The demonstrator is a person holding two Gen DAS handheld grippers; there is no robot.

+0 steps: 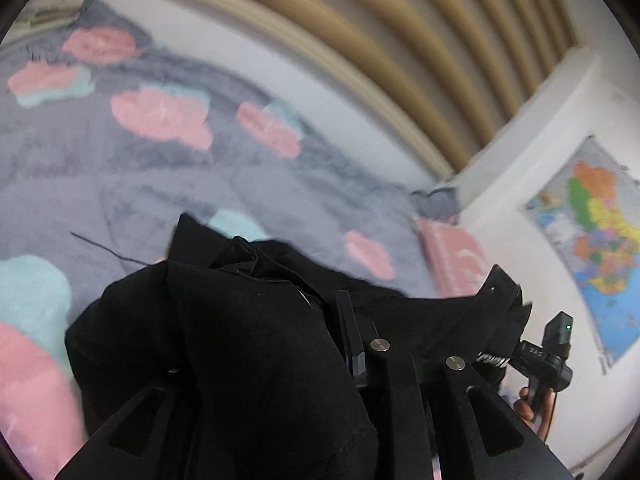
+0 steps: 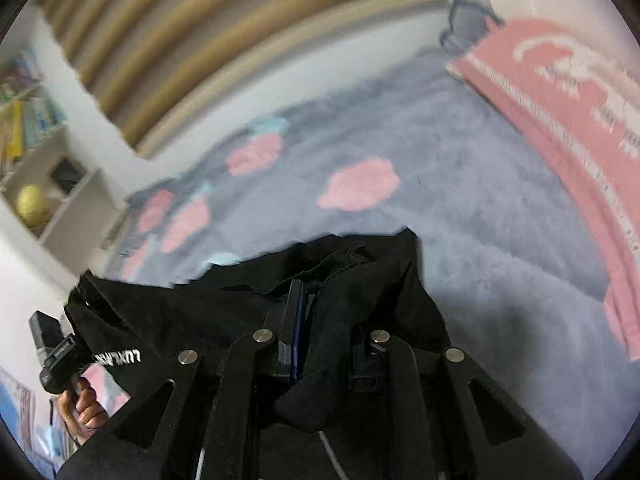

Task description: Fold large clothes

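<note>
A large black garment (image 1: 240, 320) is held up between both grippers above a grey bed cover (image 1: 120, 184). My left gripper (image 1: 340, 320) is shut on the cloth, which drapes over its fingers. My right gripper (image 2: 308, 304) is shut on the garment's other edge (image 2: 360, 292); white lettering (image 2: 118, 358) shows on the cloth. In the left wrist view the right gripper's handle (image 1: 548, 356) shows at the right. In the right wrist view the left gripper's handle (image 2: 56, 356) shows at the left.
The grey cover (image 2: 460, 208) has pink and teal cloud patches. A pink folded blanket (image 2: 560, 120) lies at its far side. A slatted headboard (image 1: 360, 40), a wall map (image 1: 600, 240) and a white shelf (image 2: 48, 168) surround the bed.
</note>
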